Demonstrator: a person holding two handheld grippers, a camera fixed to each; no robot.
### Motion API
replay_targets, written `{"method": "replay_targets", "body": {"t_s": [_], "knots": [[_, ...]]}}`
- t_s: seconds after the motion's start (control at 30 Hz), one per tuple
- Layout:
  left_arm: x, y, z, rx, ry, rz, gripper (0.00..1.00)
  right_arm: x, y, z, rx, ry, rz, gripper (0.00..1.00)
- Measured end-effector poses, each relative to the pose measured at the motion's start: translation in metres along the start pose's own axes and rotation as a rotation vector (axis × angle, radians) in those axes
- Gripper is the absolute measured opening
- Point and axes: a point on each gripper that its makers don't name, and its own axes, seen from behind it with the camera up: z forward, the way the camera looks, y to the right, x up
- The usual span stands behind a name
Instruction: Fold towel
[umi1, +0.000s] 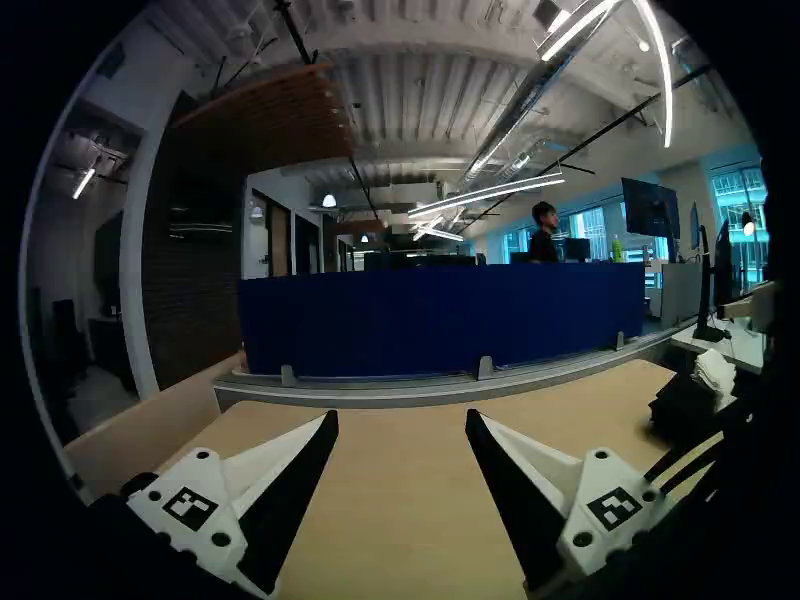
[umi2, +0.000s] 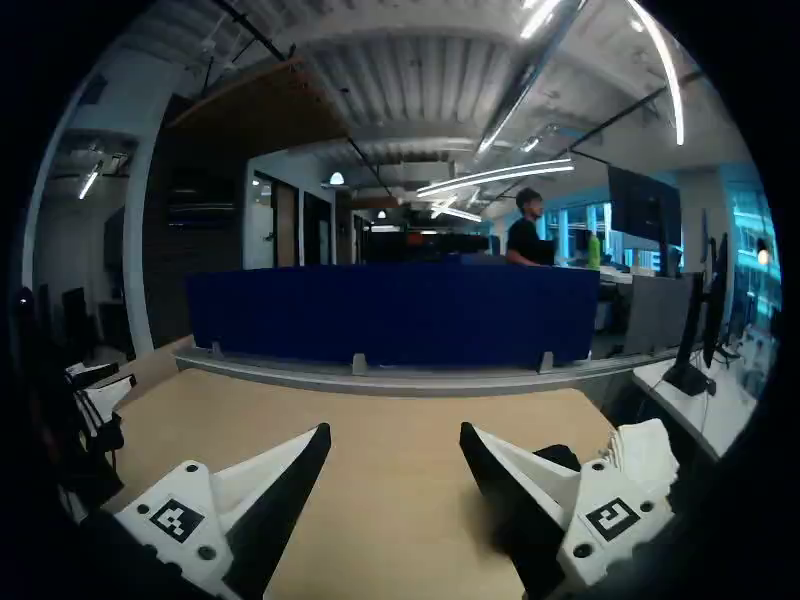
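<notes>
- Left tongs (umi1: 400, 415) are spread wide over the tabletop (umi1: 400, 510), gripping nothing.
- Right tongs (umi2: 393, 428) are equally wide apart and empty.
- White towel (umi2: 645, 452) lies folded at the tabletop's right edge, beside a dark item (umi2: 556, 458).

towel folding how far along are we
Done: a stack of white and dark towels sits, folded-looking, at the right edge of the table. In hand: nothing; the left gripper and right gripper are both open above it. Left: no towel lies spread ahead, so I cannot tell whether more remain.
</notes>
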Motion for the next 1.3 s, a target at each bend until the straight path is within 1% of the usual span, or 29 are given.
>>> {"method": "replay_targets", "body": {"t_s": [0.17,0.3,0.4,0.6,0.8,0.9,1.0,1.1,1.3], "knots": [[-0.016,-0.01,0.0,0.014,0.019,0.009,0.94,0.0,-0.004,0.012,-0.017,-0.006,0.018,1.0],[-0.032,-0.024,-0.002,0.034,0.034,0.003,0.94,0.001,-0.01,0.024,-0.025,0.001,0.016,1.0],[-0.046,-0.031,-0.003,0.042,0.044,-0.009,0.94,0.0,-0.019,0.032,-0.022,0.007,0.003,1.0],[-0.079,-0.04,-0.004,0.042,0.056,-0.022,0.94,-0.012,-0.037,0.047,-0.012,0.007,-0.045,1.0],[-0.114,-0.048,-0.003,0.045,0.055,-0.043,0.95,-0.029,-0.049,0.055,-0.005,0.008,-0.07,1.0],[-0.127,-0.052,-0.002,0.052,0.049,-0.054,0.94,-0.04,-0.05,0.059,-0.008,-0.004,-0.068,1.0],[-0.135,-0.054,0.0,0.053,0.052,-0.06,0.94,-0.045,-0.048,0.061,-0.015,-0.009,-0.06,1.0],[-0.14,-0.054,0.002,0.051,0.056,-0.065,0.94,-0.045,-0.048,0.062,-0.015,-0.004,-0.058,1.0],[-0.15,-0.051,0.004,0.051,0.051,-0.057,0.94,-0.044,-0.042,0.062,-0.027,0.0,-0.064,1.0]]}}
